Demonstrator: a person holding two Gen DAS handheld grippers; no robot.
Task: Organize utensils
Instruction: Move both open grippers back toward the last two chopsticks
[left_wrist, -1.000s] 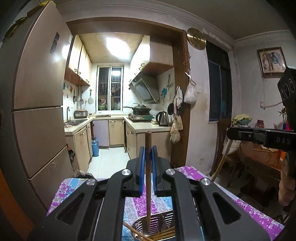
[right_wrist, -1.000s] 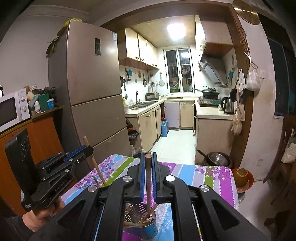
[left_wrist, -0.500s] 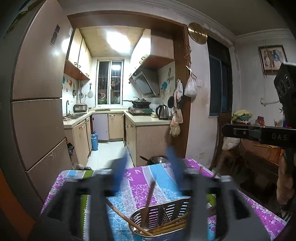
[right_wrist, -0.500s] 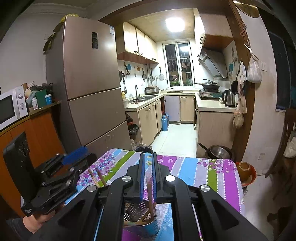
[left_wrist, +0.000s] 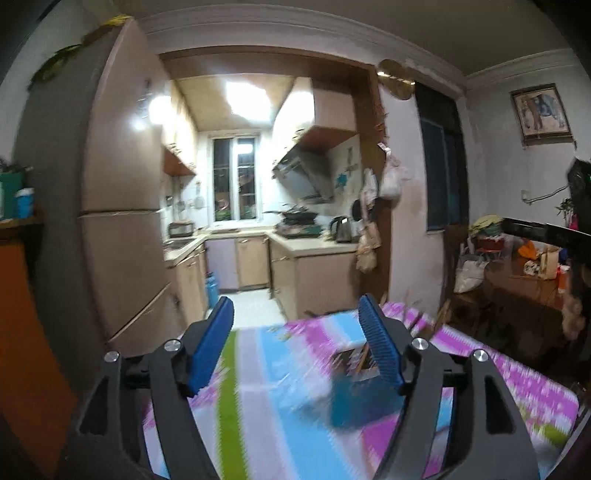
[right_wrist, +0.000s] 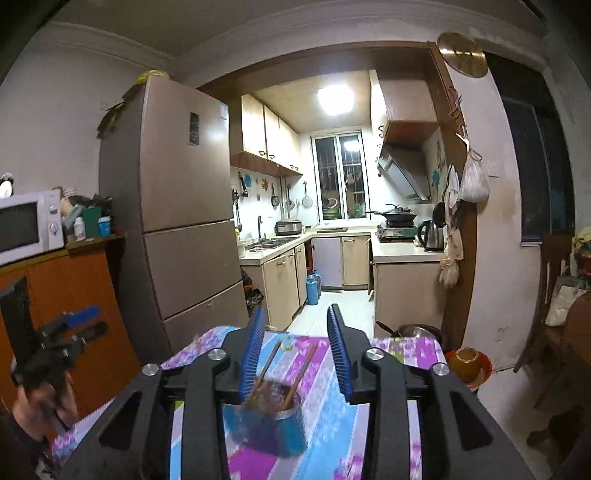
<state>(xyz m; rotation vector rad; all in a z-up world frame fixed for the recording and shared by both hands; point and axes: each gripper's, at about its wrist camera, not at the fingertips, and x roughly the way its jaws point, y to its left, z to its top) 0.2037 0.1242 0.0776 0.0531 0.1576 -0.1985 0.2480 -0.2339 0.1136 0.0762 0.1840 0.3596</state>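
Standing on the striped floral tablecloth (right_wrist: 332, 435), the blue utensil holder (right_wrist: 273, 424) carries several wooden chopsticks (right_wrist: 304, 363) that lean out of its top toward the far edge of the table. In the right wrist view the right gripper (right_wrist: 297, 350) hangs above and just behind this holder, its jaws opening with nothing pressed between the blue ribbed pads (right_wrist: 253, 354); the holder and the chopstick tips show in the gap between the two fingers, below the pads and apart from them, the nearest stick passing just beside the left pad without a clear touch. The same view shows the left gripper (right_wrist: 86, 321) far off at the left edge, carried by a hand (right_wrist: 40, 406) in front of the orange cabinet (right_wrist: 74, 295), well apart from the holder. In the left wrist view the picture is smeared; the left gripper (left_wrist: 295, 343) has its jaws opening wide and empty, and the holder (left_wrist: 354, 391) appears as a blurred blue shape low on the cloth, lying toward the right finger and partly hidden behind its pad (left_wrist: 378, 347). Whether that pad touches the holder cannot be told through the blur. Beyond the table stand the refrigerator (right_wrist: 177, 206) and the lit kitchen.
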